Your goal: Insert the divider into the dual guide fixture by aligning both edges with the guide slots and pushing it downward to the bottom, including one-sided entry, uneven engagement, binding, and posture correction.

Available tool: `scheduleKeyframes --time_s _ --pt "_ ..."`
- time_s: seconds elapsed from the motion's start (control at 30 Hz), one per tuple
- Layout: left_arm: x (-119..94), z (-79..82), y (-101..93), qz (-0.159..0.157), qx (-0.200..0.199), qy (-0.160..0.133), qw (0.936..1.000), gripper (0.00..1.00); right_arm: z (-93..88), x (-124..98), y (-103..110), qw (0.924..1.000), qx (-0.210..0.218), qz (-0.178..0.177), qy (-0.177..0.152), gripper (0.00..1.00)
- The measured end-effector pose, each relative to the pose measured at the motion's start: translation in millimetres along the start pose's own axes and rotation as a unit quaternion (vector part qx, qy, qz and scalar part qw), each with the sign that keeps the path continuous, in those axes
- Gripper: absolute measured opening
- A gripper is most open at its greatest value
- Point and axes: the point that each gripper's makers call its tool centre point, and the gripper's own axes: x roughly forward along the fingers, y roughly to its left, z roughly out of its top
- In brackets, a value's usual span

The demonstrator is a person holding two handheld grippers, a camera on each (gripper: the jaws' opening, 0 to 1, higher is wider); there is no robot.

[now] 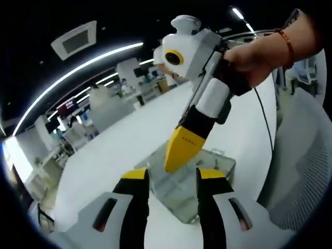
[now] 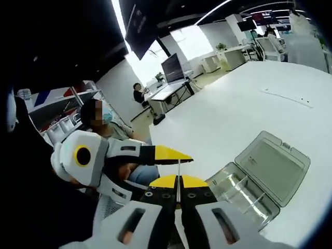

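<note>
On the white table (image 1: 119, 150) lies a clear plastic fixture box (image 1: 179, 194) with inner slotted walls (image 2: 236, 189) and its lid (image 2: 272, 163) folded open. My right gripper (image 2: 178, 182) is shut on a thin clear divider (image 2: 179, 168), which I see edge-on as a fine line between the yellow tips. In the left gripper view a hand holds the right gripper (image 1: 174, 163) pointing down over the near end of the box. My left gripper (image 1: 174, 179) is open just in front of the box, with nothing between its jaws. It reaches into the right gripper view from the left (image 2: 181, 155).
A seated person (image 2: 106, 122) is beyond the table's edge, with desks and monitors (image 2: 171, 67) behind. A mesh chair back (image 1: 306, 171) stands at the right. A thin cable (image 1: 265, 122) hangs from the right gripper over the table.
</note>
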Motion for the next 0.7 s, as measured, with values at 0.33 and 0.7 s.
scheduleKeyframes --time_s 0.33,0.7 --pt "-2.1 -8.8 -2.0 0.004 0.009 0.018 0.9998 0.34 -5.0 1.2 1.8 0.9992 -0.032 -0.013 0.022 0.0" --pt "-7.8 -20.2 12.8 0.024 -0.044 0.024 0.9985 0.41 4.4 -1.2 -17.4 0.9918 -0.11 -0.046 0.047 0.0"
